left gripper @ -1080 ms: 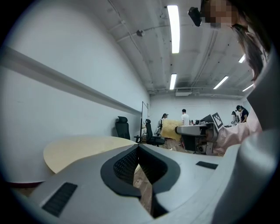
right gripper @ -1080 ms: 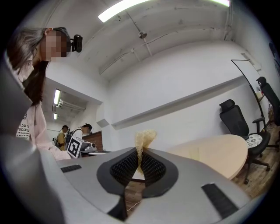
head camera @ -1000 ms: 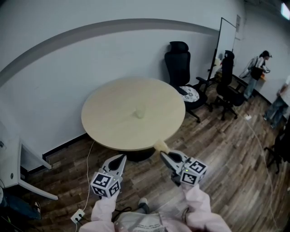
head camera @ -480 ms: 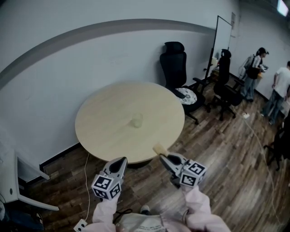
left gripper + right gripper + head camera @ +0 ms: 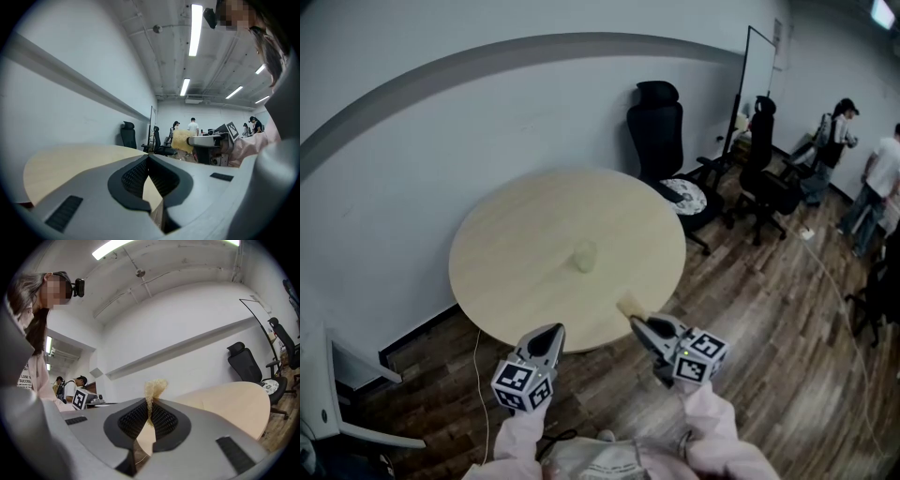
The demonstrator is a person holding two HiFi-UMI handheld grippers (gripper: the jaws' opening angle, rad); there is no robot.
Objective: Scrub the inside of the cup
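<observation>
A small pale cup (image 5: 584, 256) stands near the middle of the round beige table (image 5: 516, 281). My left gripper (image 5: 551, 334) is shut and empty, held off the table's near edge; in its own view the jaws (image 5: 148, 158) meet with nothing between them. My right gripper (image 5: 636, 323) is shut on a yellowish sponge (image 5: 628, 307) that pokes out past the tips, just over the table's near rim. The right gripper view shows the sponge (image 5: 154, 388) pinched between the pads. Both grippers are well short of the cup.
Black office chairs (image 5: 667, 141) stand right of the table beside a whiteboard (image 5: 754, 80). People (image 5: 832, 141) stand at the far right. A cable runs across the wooden floor (image 5: 787, 337). A white table leg (image 5: 337, 412) is at the left.
The view has drawn closer to the table and shifted slightly; the grippers hold the same pose, both shut, the sponge still in the right one.
</observation>
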